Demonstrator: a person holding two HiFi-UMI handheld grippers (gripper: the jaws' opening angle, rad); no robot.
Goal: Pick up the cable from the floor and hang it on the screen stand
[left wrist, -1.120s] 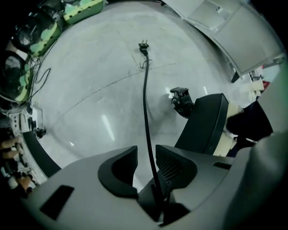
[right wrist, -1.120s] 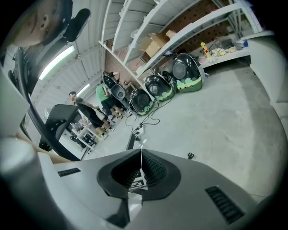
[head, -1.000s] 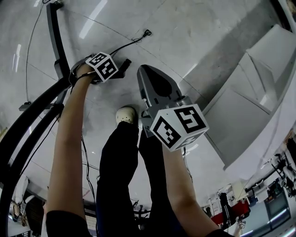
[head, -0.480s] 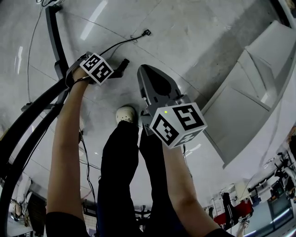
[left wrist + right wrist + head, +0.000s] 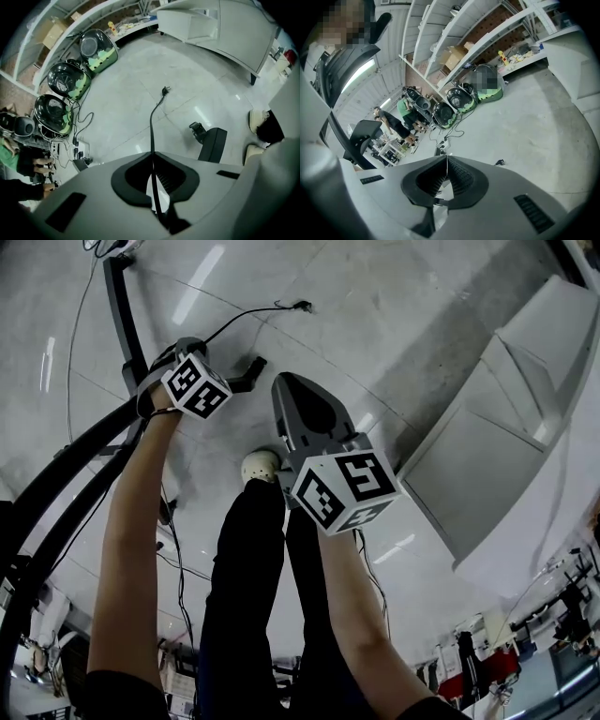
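Legs: dark trousers (image 5: 246, 596) fill the bottom of the head view, ending in a pale shoe (image 5: 261, 466) flat on the floor.
Right claw: the right claw (image 5: 446, 158) has its two ribbed pads tip to tip with nothing between them. It is held above the legs and slanted down towards the floor.
Left claw: the left claw (image 5: 152, 153) points steeply down and is clamped on the cable. Its jaws have just been closing, with the cable between them.
Cable: the thin black cable (image 5: 151, 124) runs out from between the left pads, rises in a slight curve and ends in a small plug (image 5: 164, 90). It is too small to tell whether the plug touches the floor.
Stand foot: a black foot with a caster (image 5: 210, 143) sits on the floor just right of the cable, apart from it.
Screen stand: the black bars of the screen stand (image 5: 66, 465) sweep along the left edge of the head view, beside the left forearm.
Floor: glossy grey floor (image 5: 126, 112) with streaks of reflected light.
Cabinet: a long white cabinet (image 5: 487, 446) stands well to the right.
Far side: three dark, green-lined pods (image 5: 63, 79) sit in a row by the wall shelves (image 5: 454, 28), with loose wires on the floor in front of them. People (image 5: 391, 123) stand beyond.
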